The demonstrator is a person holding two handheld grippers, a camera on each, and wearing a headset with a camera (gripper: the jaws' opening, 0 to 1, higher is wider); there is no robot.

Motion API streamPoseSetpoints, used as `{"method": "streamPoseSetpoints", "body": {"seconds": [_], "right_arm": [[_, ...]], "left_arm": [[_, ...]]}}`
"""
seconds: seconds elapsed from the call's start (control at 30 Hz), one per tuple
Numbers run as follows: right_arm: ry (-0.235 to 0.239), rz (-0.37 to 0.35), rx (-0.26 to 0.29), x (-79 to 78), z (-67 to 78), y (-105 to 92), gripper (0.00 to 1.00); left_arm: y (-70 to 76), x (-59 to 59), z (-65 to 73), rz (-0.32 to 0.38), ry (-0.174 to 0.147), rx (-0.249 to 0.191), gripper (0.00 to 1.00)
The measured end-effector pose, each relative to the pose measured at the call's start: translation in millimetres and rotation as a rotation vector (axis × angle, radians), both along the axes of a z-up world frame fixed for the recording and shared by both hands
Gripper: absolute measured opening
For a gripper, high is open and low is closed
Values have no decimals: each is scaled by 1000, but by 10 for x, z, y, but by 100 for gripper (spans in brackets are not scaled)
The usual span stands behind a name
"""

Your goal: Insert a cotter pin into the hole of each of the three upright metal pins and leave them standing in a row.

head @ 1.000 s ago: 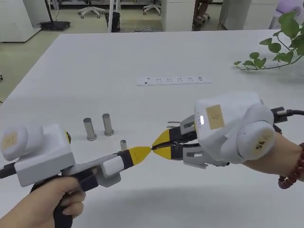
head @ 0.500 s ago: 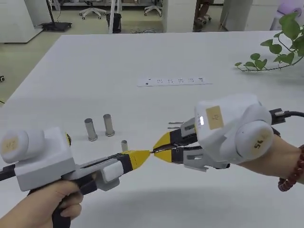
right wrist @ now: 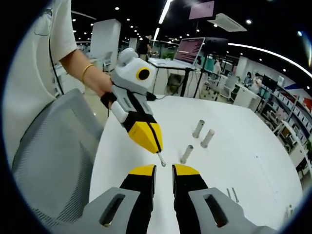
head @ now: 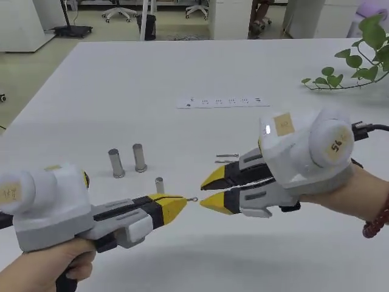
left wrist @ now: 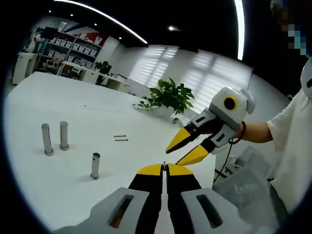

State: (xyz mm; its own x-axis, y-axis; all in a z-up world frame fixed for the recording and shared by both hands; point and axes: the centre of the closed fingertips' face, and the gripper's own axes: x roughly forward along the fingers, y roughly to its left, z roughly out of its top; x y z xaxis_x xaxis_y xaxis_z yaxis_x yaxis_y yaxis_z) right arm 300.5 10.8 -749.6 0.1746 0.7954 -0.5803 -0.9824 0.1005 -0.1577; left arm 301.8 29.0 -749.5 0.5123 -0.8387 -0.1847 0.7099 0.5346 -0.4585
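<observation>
Fingers (head: 169, 207) of the left gripper (head: 183, 201) are closed on a cotter pin (head: 192, 199). Its looped end projects just past the yellow tips. Fingers (head: 220, 176) of the right gripper (head: 204, 193) stand narrowly apart and hold nothing. Their tips sit just beside the loop, at 3 o'clock from it in the head view, without touching it.

Three metal pins stand upright on the table (head: 182, 73). The nearest metal pin (head: 159, 185) is at 10 o'clock from the left fingertips, near them. The second metal pin (head: 140, 158) and the third metal pin (head: 115, 164) stand close together, between 10 and 11 o'clock from the nearest one. No cotter pin shows in any of the three, and their holes are too small to make out. Two spare cotter pins (head: 228, 156) lie flat at 1 o'clock from the right fingertips.

Step in hand, as judged: preparing the first insertion, with none yet made.

Next move, as judged:
1. The loop leads and the legs are hidden between the left fingers. Close the right fingers on the loop so the legs come free.
2. Line the legs up with the cross hole of the nearest metal pin.
3. Push gently, since side load may tip the pin.
</observation>
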Motion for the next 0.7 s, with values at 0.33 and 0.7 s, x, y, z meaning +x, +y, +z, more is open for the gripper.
{"method": "streamPoseSetpoints", "body": {"seconds": [0.33,0.7], "right_arm": [[104,63,-4,-151,-55,-46,15],[175,120,-20,-298,-99,-60,14]], "left_arm": [[-85,-111,22,-115,-92,65,0],[-166,-251,7,-209,-130,89,0]]}}
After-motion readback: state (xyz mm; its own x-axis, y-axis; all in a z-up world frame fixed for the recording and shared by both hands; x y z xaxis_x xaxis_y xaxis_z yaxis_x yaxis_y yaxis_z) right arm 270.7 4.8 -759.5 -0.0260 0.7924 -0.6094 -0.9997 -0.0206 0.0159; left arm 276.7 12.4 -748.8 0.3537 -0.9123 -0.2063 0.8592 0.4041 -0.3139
